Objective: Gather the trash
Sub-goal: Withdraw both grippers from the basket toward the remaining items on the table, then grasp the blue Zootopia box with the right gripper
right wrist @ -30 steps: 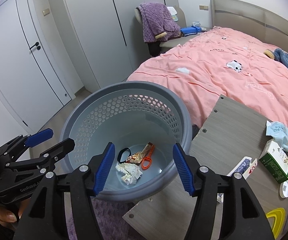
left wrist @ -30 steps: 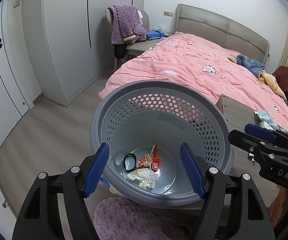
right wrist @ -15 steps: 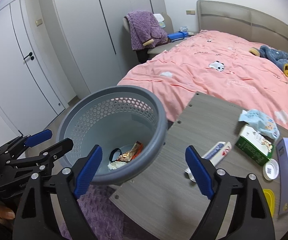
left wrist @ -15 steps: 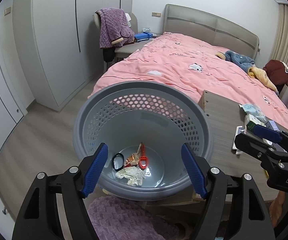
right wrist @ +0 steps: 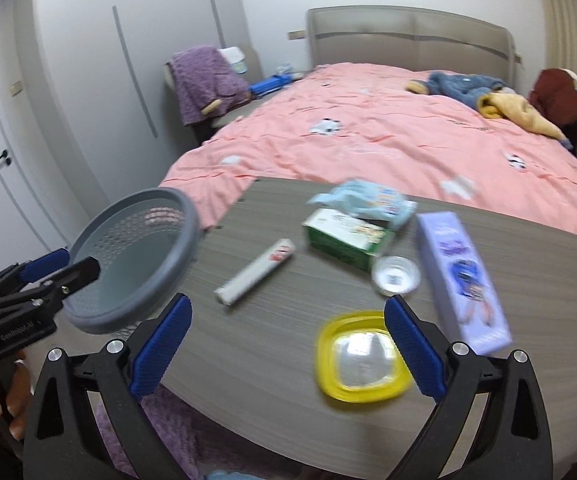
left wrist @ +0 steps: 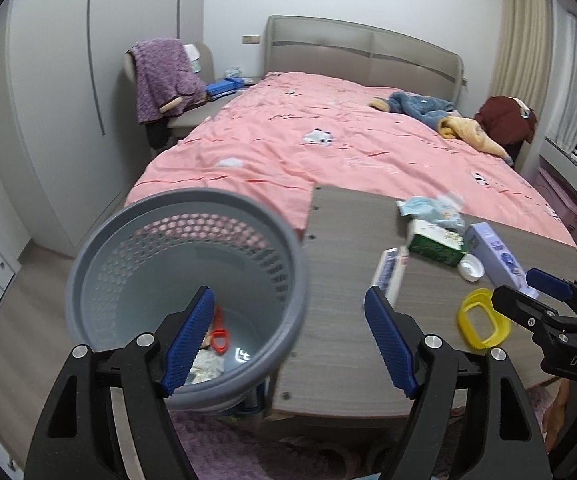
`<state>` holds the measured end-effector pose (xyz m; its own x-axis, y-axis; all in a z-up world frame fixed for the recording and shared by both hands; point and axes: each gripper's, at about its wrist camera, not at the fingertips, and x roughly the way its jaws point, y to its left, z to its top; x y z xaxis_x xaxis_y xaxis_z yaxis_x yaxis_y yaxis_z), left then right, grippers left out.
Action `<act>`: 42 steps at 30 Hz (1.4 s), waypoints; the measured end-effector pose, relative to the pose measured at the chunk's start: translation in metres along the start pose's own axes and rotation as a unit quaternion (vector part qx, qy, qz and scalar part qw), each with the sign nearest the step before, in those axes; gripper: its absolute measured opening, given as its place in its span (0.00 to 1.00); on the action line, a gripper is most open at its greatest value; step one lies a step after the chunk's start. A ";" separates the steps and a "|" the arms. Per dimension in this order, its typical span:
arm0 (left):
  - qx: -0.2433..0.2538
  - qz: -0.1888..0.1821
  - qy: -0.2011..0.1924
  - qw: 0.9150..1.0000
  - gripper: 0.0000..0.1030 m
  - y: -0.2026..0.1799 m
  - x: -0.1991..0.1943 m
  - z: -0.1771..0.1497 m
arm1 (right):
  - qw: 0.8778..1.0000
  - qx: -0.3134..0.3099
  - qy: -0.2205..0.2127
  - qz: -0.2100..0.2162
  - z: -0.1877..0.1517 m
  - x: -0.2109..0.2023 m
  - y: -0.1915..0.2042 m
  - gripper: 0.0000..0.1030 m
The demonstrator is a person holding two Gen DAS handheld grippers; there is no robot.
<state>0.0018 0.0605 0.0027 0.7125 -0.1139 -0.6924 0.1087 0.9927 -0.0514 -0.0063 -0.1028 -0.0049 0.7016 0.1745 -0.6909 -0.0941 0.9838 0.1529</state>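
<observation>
Right gripper (right wrist: 286, 350), jaws wide and empty, hangs over the yellow lid (right wrist: 362, 362) at its five o'clock. The left gripper (left wrist: 288, 340) gapes too. The basket (left wrist: 184, 292) (some trash inside) waits at nine o'clock. Best to drop straight and pinch the rim.

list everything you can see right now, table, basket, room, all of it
basket: 1, grey, at table's left edge
trash in basket: red piece, crumpled white paper
table: 1, grey wood, at foot of bed
yellow lid: 1, near table edge
white tube: 1, mid table
green box: 1, behind tube
blue packet: 1, behind box
white cap: 1, beside box
purple box: 1, right side
bed: 1, pink cover
chair: 1, purple garment on it
left gripper: open
right gripper: open, over lid
</observation>
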 end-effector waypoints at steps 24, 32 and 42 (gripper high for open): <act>0.018 -0.022 0.047 0.998 0.74 -0.127 0.048 0.006 | 0.997 0.029 0.027 -0.061 -0.005 0.020 -0.121 0.94; 0.003 0.003 0.057 0.998 0.74 -0.132 0.051 -0.004 | 0.995 0.023 0.055 -0.082 0.000 0.055 -0.132 0.92; 0.001 0.005 0.071 0.997 0.74 -0.139 0.054 -0.008 | 0.993 0.012 0.078 -0.091 0.002 0.072 -0.135 0.75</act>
<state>0.0200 -0.0839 -0.0335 0.6081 -0.0965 -0.7880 0.1029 0.9938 -0.0422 0.0577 -0.2236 -0.0740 0.5870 0.0004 -0.8096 0.0422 0.9986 0.0311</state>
